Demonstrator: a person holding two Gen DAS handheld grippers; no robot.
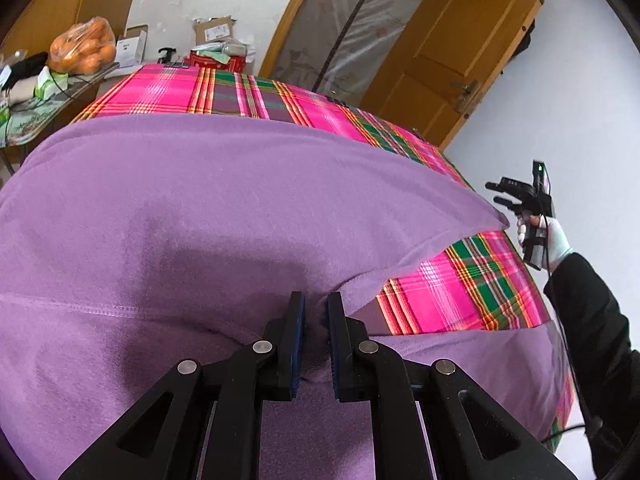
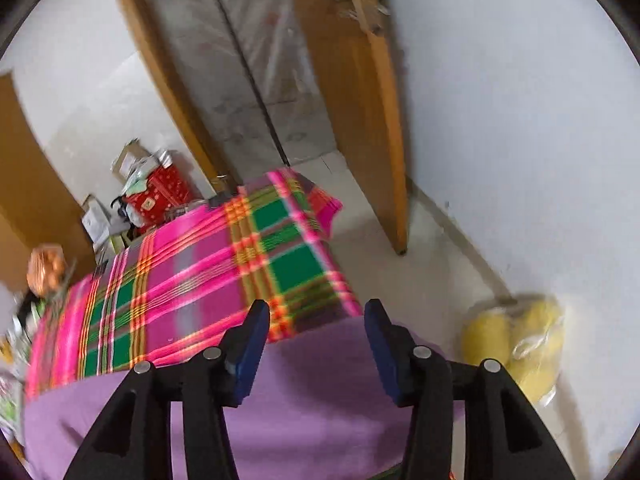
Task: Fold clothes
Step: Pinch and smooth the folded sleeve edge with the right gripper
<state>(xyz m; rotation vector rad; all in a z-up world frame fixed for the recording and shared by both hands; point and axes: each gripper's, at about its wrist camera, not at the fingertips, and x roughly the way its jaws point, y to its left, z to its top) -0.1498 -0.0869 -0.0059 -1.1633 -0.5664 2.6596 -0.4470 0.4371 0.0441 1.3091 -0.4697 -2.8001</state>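
A purple garment (image 1: 240,200) lies spread over a table covered in a pink and green plaid cloth (image 1: 240,92). My left gripper (image 1: 316,308) is shut on a pinched fold of the purple fabric at its near edge. Off the table's right side, a white-gloved hand (image 1: 556,240) with a dark sleeve holds my right gripper (image 1: 500,194) in the air. In the right wrist view that gripper (image 2: 316,312) stands open above the purple garment (image 2: 312,400) and the plaid cloth (image 2: 192,280), with nothing between its fingers. This view is blurred.
A bag of oranges (image 1: 82,46), cardboard boxes (image 1: 132,46) and a red box (image 1: 216,60) crowd the far left beyond the table. A wooden door (image 1: 460,52) stands open at the back right. A clear bag of yellow fruit (image 2: 520,344) sits on the floor by the wall.
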